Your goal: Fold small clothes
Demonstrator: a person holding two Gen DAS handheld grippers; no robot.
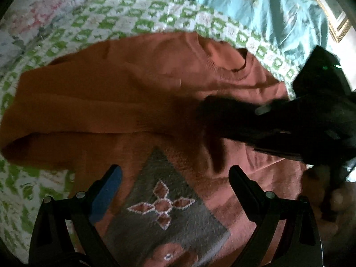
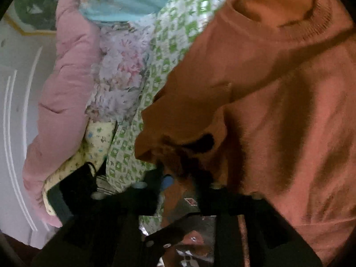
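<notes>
Premises: a home bedroom. The work surface is a bed (image 1: 55,37) under a green-and-white patterned sheet (image 1: 142,22). Teal floral bedding (image 1: 255,6) and a pink quilt (image 2: 64,71) are bunched at its edge. A gold-framed picture (image 1: 329,15) and a white panelled door (image 2: 15,122) are noted.

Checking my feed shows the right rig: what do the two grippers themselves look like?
Both are matte black. The left gripper has angular fingers, a blue pad inside one of them, and round silver bolt heads on the linkage. The right gripper is the same black build with silver bolts and a blue pad; its body shows a small green light.
</notes>
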